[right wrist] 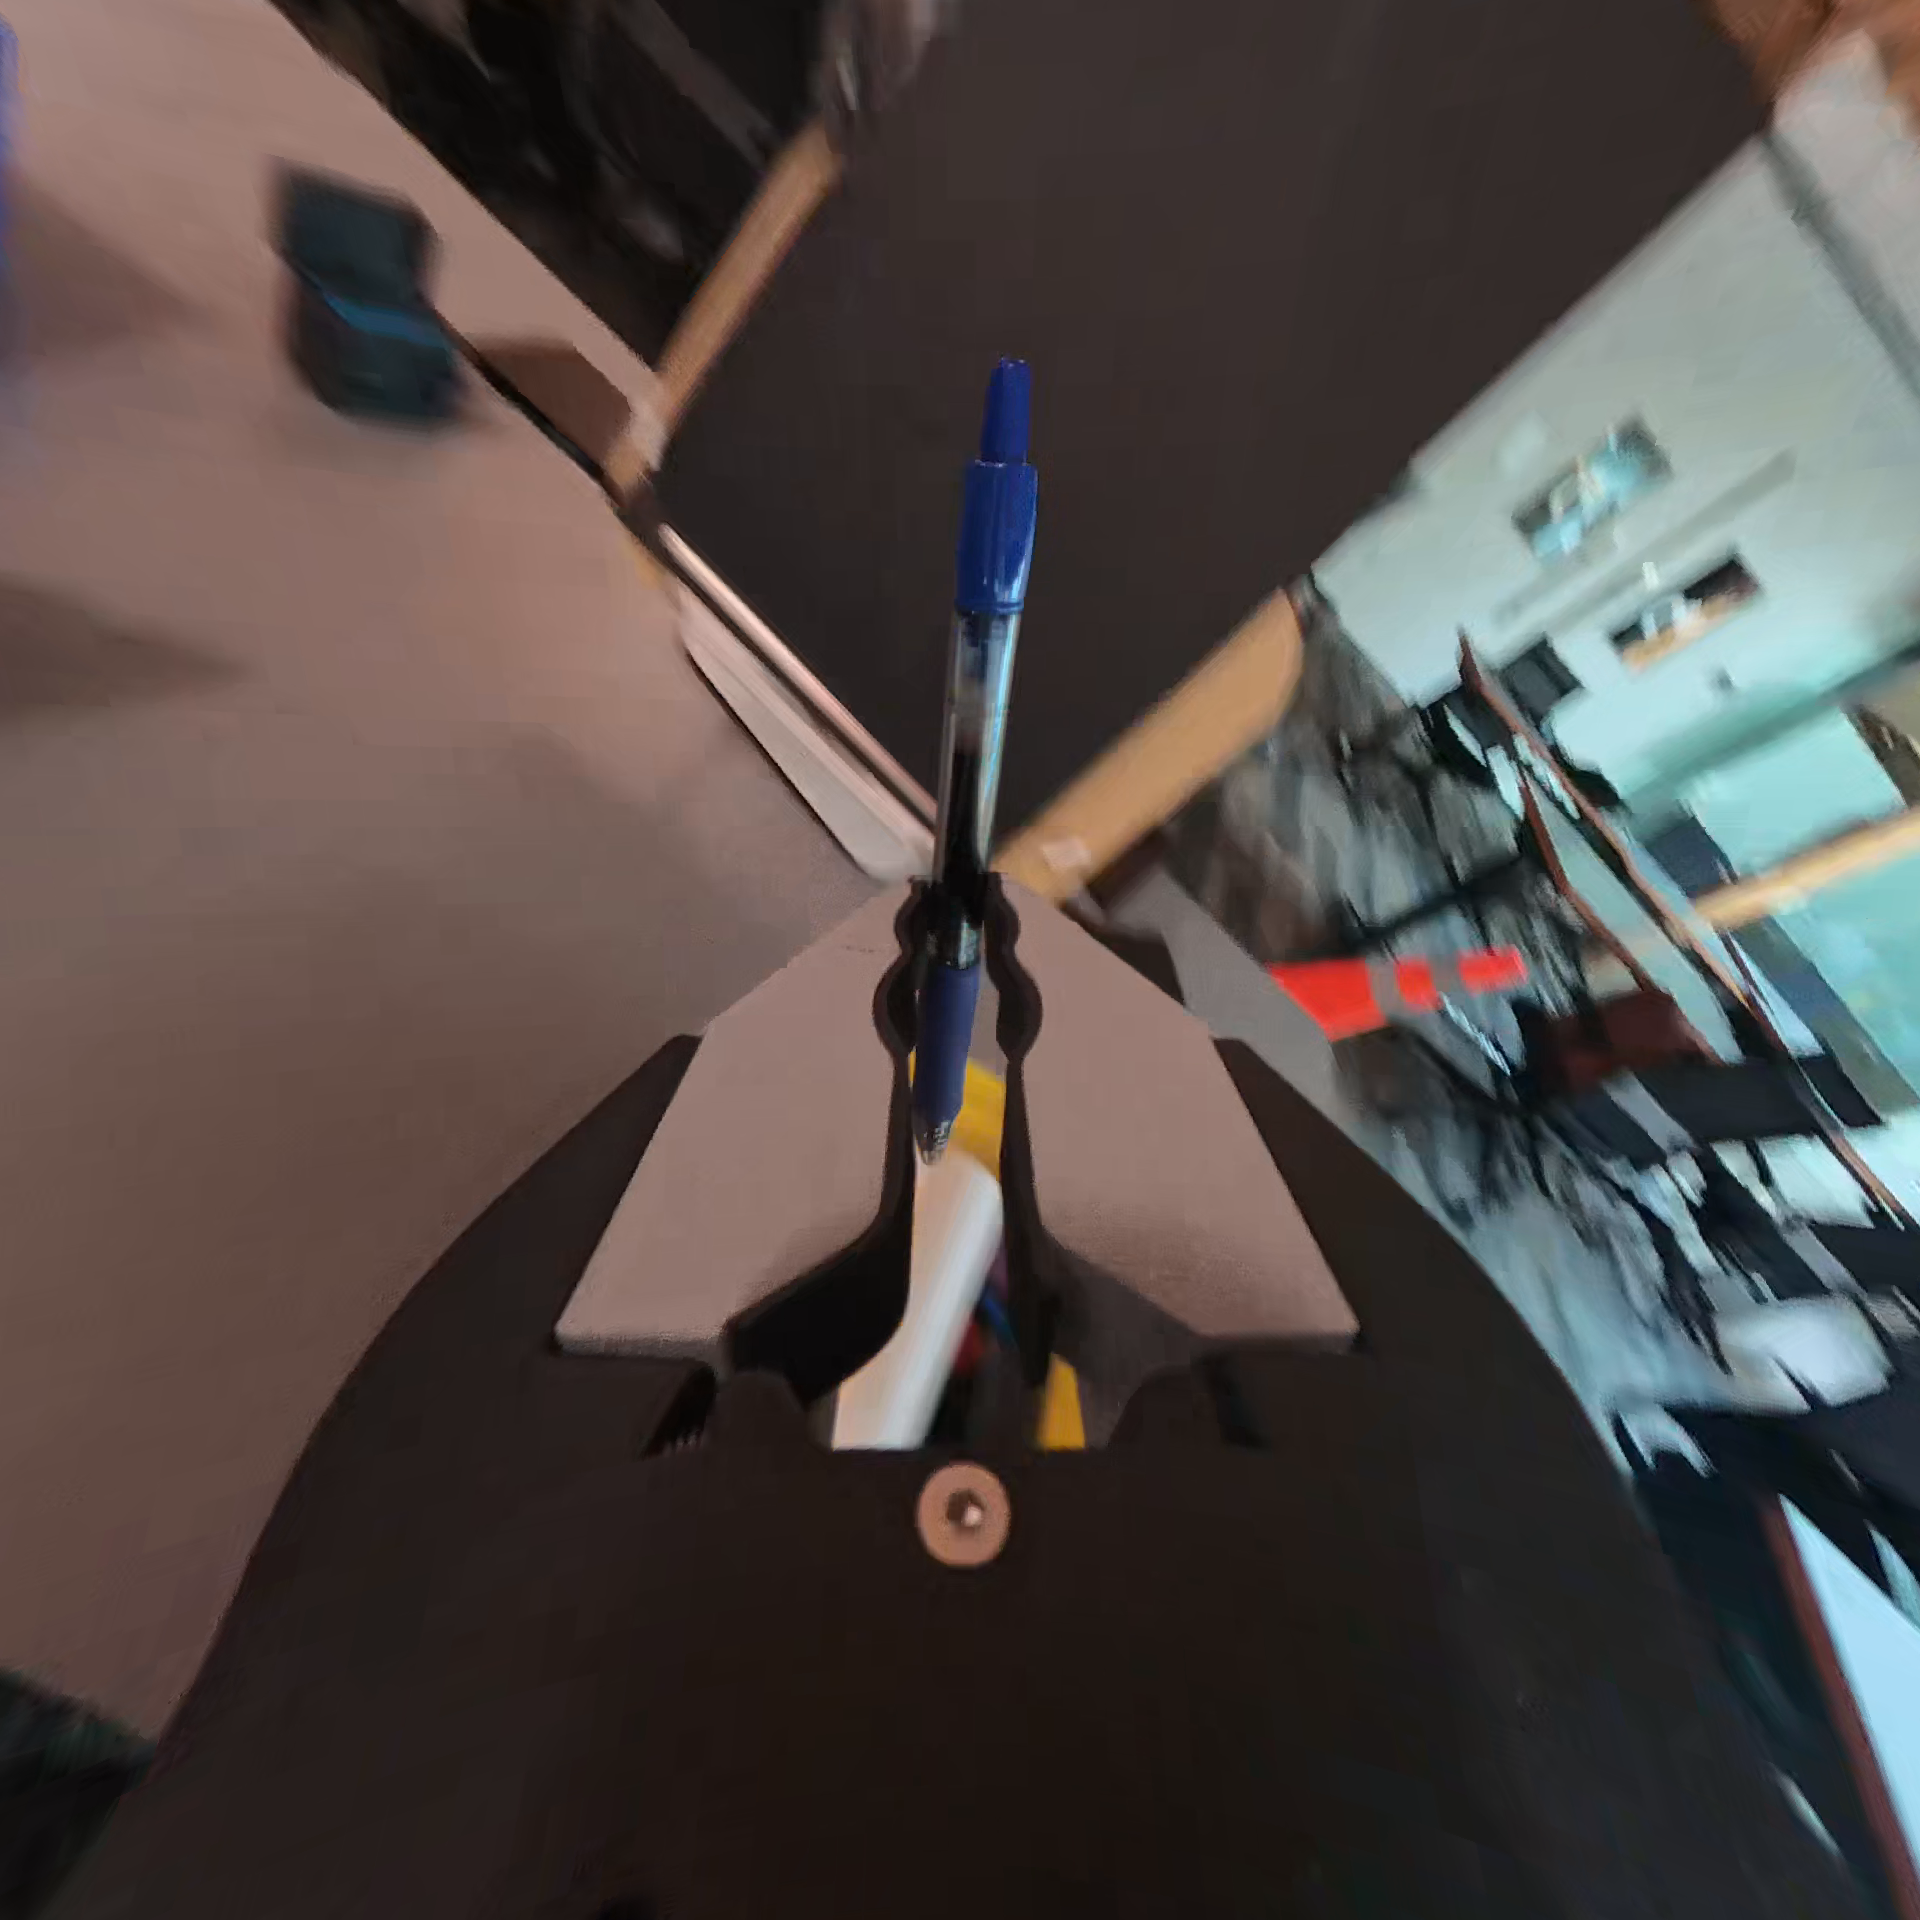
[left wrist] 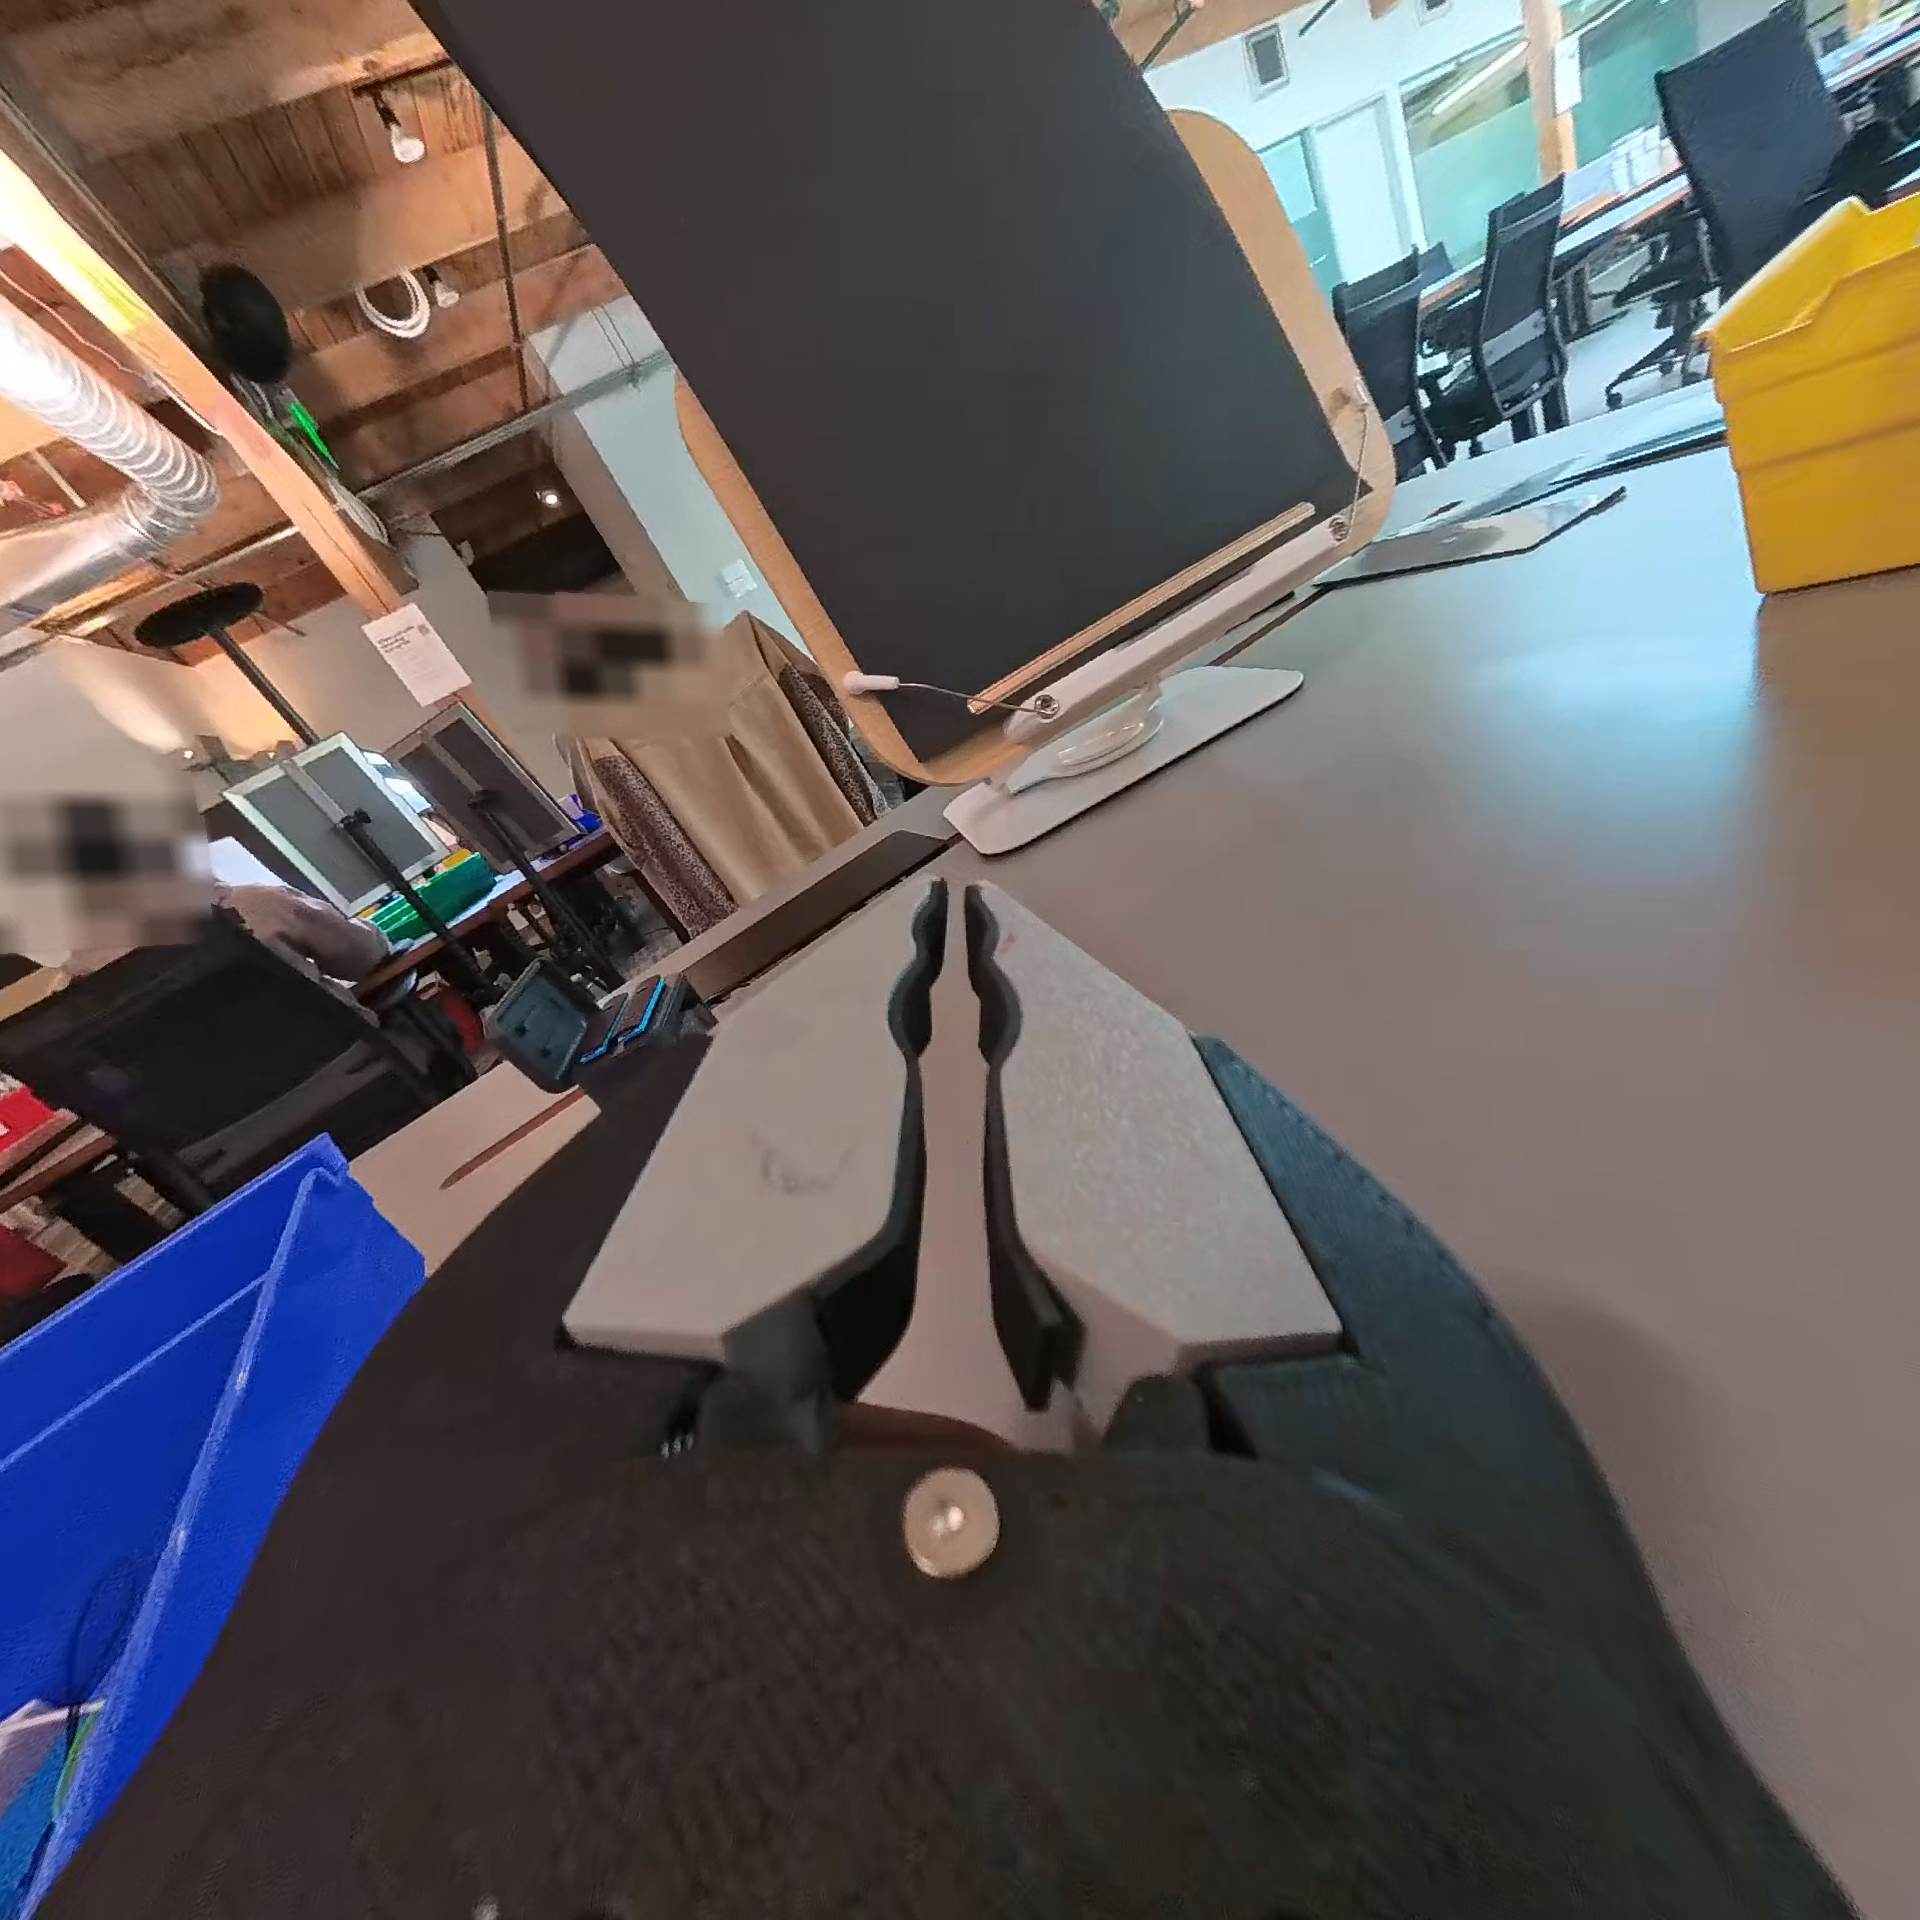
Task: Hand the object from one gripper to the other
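A clear, glossy plastic pen [right wrist: 977, 707] with blue plastic cap and matt rubbery grip. Matt grey worktop [left wrist: 1507, 935], smooth. Glossy blue plastic bin [left wrist: 187, 1455]; glossy yellow plastic bin [left wrist: 1829, 416].

Motion blur smears the room at three o'clock in the right wrist view, and a dark case [right wrist: 364, 301] at ten o'clock. A blue bin [left wrist: 156, 1455] runs off the left wrist view's edge at eight o'clock; a yellow bin [left wrist: 1829, 416] is cropped at two o'clock.
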Demonstrator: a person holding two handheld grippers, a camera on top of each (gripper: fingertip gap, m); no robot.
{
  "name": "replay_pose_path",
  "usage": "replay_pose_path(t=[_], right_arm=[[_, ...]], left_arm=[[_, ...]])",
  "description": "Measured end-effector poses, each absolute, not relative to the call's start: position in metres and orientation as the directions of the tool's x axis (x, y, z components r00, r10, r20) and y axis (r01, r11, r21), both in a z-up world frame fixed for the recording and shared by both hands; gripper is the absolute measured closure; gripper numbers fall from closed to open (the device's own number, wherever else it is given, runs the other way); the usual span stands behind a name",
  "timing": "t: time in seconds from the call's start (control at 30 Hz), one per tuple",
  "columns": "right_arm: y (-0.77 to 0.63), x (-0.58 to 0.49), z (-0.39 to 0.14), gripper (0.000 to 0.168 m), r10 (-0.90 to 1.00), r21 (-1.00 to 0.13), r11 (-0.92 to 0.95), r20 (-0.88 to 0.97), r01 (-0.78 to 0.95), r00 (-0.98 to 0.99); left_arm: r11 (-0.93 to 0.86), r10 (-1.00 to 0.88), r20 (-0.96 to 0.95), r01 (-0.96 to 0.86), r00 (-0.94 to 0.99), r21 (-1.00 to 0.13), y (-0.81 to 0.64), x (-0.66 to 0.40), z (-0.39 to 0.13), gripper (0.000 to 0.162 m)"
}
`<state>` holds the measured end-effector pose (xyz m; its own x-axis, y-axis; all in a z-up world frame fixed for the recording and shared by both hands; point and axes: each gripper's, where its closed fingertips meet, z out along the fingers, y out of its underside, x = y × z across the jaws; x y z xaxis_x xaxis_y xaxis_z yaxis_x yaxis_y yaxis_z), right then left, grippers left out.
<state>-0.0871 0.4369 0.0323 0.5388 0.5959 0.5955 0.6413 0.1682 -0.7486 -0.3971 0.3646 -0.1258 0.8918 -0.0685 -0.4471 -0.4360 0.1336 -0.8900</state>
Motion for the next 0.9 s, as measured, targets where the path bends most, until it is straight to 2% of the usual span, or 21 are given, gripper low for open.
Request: replay_pose_path(t=[0.07, 0.13, 0.27, 0.37, 0.43, 0.5, 0.6, 0.63, 0.77, 0.83, 0.9], right_arm=[[0.463, -0.031, 0.02, 0.162, 0.548, -0.688, 0.028, 0.617, 0.725, 0.564], [0.481, 0.014, -0.014, 0.162, 0.574, -0.622, -0.149, 0.578, 0.768, 0.58], [0.485, 0.064, -0.112, 0.162, 0.701, -0.483, -0.445, 0.336, 0.754, 0.629], [0.496, 0.097, -0.17, 0.161, 0.665, -0.349, -0.601, 0.281, 0.719, 0.692], [0.503, 0.115, -0.177, 0.147, 0.608, -0.306, -0.659, 0.322, 0.687, 0.726], [0.512, 0.106, -0.152, 0.147, 0.576, -0.41, -0.617, 0.346, 0.672, 0.741], [0.505, 0.068, -0.097, 0.118, 0.561, -0.58, -0.523, 0.317, 0.624, 0.765], [0.492, 0.04, -0.078, 0.116, 0.606, -0.647, -0.451, 0.284, 0.615, 0.743], [0.409, -0.099, -0.027, 0.114, 0.865, -0.88, -0.138, 0.117, 0.455, 0.488], [0.36, -0.162, -0.032, 0.124, 0.966, -0.931, -0.096, -0.001, 0.352, 0.26], [0.346, -0.21, -0.061, 0.122, 0.984, -0.935, -0.112, -0.057, 0.336, 0.167]], left_arm=[[0.125, -0.071, -0.44, -0.429, 0.895, -0.894, 0.365, -0.398, -0.126, 0.161], [0.12, -0.069, -0.423, -0.413, 0.904, -0.903, 0.365, -0.401, -0.126, 0.161], [0.115, -0.057, -0.393, -0.385, 0.918, -0.916, 0.364, -0.407, -0.125, 0.161], [0.126, -0.056, -0.399, -0.39, 0.915, -0.912, 0.362, -0.407, -0.124, 0.161], [0.13, -0.054, -0.404, -0.395, 0.913, -0.909, 0.361, -0.406, -0.124, 0.161], [0.128, -0.058, -0.401, -0.392, 0.914, -0.911, 0.361, -0.406, -0.124, 0.161], [0.124, -0.061, -0.376, -0.367, 0.925, -0.922, 0.362, -0.41, -0.123, 0.157], [0.123, -0.064, -0.37, -0.36, 0.927, -0.925, 0.362, -0.41, -0.123, 0.156], [0.124, -0.072, -0.373, -0.363, 0.925, -0.924, 0.362, -0.409, -0.124, 0.148], [0.131, -0.094, -0.38, -0.367, 0.92, -0.921, 0.361, -0.406, -0.124, 0.141], [0.137, -0.091, -0.379, -0.366, 0.921, -0.921, 0.361, -0.406, -0.124, 0.136]])
